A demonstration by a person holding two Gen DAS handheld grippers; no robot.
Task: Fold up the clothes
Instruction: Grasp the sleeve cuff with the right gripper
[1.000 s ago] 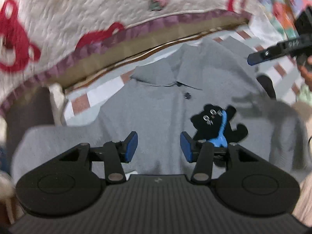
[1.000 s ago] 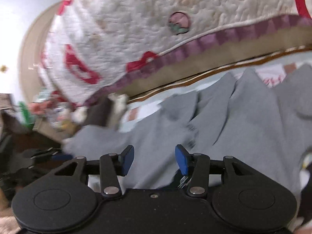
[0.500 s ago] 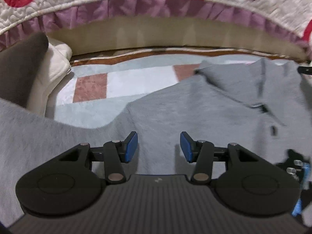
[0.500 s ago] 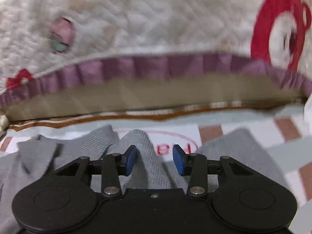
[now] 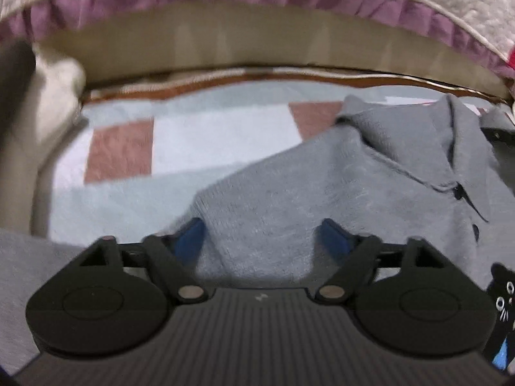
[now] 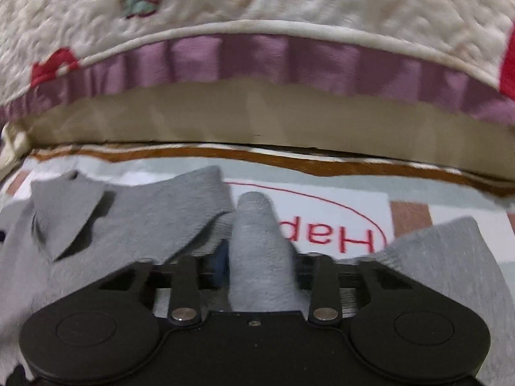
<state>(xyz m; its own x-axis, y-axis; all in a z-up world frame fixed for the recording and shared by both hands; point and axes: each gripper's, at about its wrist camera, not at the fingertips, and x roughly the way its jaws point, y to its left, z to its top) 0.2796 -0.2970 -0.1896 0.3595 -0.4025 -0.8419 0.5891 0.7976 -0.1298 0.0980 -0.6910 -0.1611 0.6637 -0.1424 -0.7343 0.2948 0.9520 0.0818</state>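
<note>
My right gripper is closing on a raised fold of the grey sweater, pads against it. At 1 o'clock, red letters "Hap" show on the mat. My left gripper is opening wide, tilted down, straddling the sweater's shoulder edge without pressing; bare mat lies at 11 o'clock. The quilt hangs at 12.

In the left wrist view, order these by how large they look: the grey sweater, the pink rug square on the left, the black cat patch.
1. grey sweater
2. pink rug square
3. black cat patch, cut off by the frame edge, so unsure.
</note>
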